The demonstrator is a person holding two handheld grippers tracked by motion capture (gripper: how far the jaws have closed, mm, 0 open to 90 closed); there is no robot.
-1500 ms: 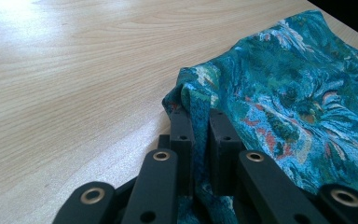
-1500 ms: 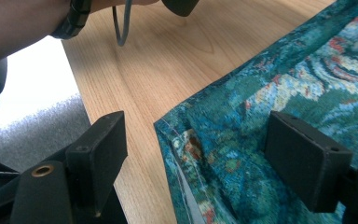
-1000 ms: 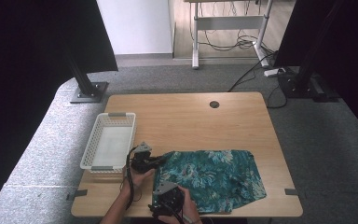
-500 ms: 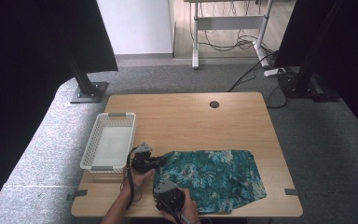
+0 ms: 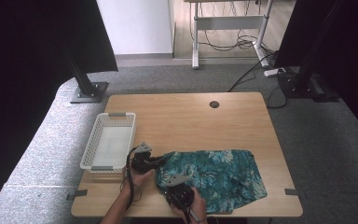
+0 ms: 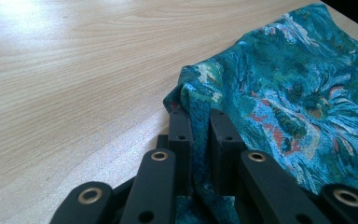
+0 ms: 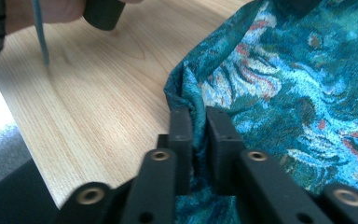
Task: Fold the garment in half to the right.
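Second pinch made: both grippers now hold the cloth's left edge.

The white basket (image 5: 108, 147) sits empty at the table's (image 5: 186, 116) left. Just right of it, the left gripper (image 5: 153, 162) stays pressed together on the far corner of the teal patterned cloth (image 5: 214, 175), which lies flat on the near right part of the table. The right gripper (image 5: 179, 183) has just been closing its jaws and now pinches the near edge (image 7: 193, 121). Judging by this, the cloth looks ready to be lifted or folded.

Bright light shines on the pale wooden table (image 6: 74, 70), the room's sides look dark, and close-up pictures look slightly blurry.
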